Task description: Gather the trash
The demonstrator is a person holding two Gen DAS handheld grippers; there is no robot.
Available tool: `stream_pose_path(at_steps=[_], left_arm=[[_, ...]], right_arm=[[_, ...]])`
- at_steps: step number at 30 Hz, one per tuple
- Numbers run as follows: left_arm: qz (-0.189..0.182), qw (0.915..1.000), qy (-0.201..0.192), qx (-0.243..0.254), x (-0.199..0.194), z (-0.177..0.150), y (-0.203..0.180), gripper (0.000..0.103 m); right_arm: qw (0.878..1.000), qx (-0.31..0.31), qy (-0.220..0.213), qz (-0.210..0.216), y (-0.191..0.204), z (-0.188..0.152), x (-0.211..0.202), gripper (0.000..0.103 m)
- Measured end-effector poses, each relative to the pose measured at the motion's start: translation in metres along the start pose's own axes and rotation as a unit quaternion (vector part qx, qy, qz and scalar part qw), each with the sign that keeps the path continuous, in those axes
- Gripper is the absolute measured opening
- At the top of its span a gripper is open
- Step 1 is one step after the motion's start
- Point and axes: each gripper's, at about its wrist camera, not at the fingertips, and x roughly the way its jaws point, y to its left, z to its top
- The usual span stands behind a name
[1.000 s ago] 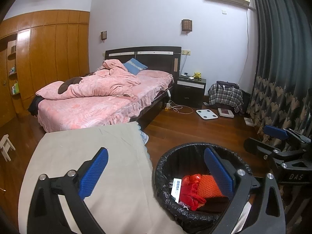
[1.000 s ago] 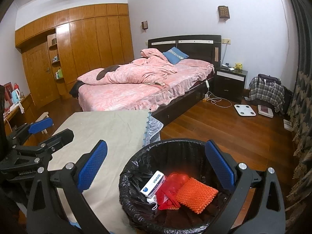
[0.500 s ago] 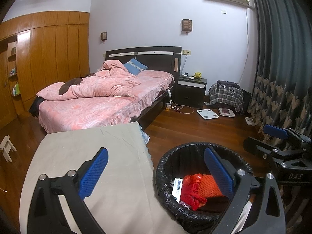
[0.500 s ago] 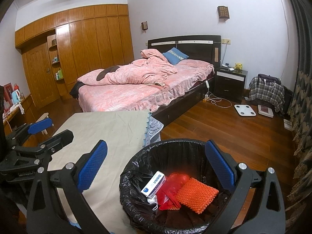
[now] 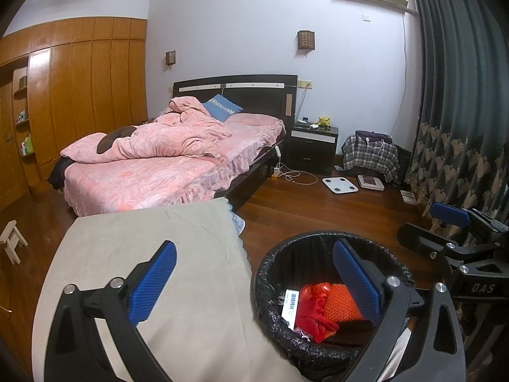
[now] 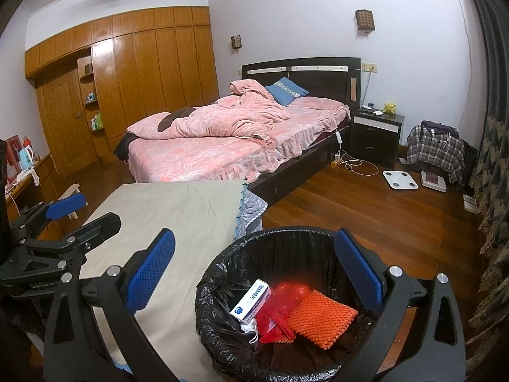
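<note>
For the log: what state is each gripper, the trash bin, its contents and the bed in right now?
left gripper: open, holding nothing.
right gripper: open, holding nothing.
trash bin: upright, lined with a black bag, partly filled.
white box: lying in the bin.
red plastic bag: crumpled in the bin.
orange mesh pad: lying flat in the bin.
bed: unmade.

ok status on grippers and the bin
Left gripper open, empty. Right gripper open, empty. Black-lined round trash bin holds white box, red bag, orange mesh pad. Nothing blocking.

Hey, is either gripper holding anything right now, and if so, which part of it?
Nothing is held. The left gripper and the right gripper both stand open and empty above the trash bin.
</note>
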Motion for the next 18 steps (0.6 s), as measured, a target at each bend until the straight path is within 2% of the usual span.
stream_pose_path(at_steps=[18], left_arm=[[0.0, 1.0, 0.001, 0.001, 0.0003, 0.0006, -0.0005, 0.097]], right_arm=[[1.0, -0.001, 0.0, 0.001, 0.0017, -0.0003, -0.0008, 0.098]])
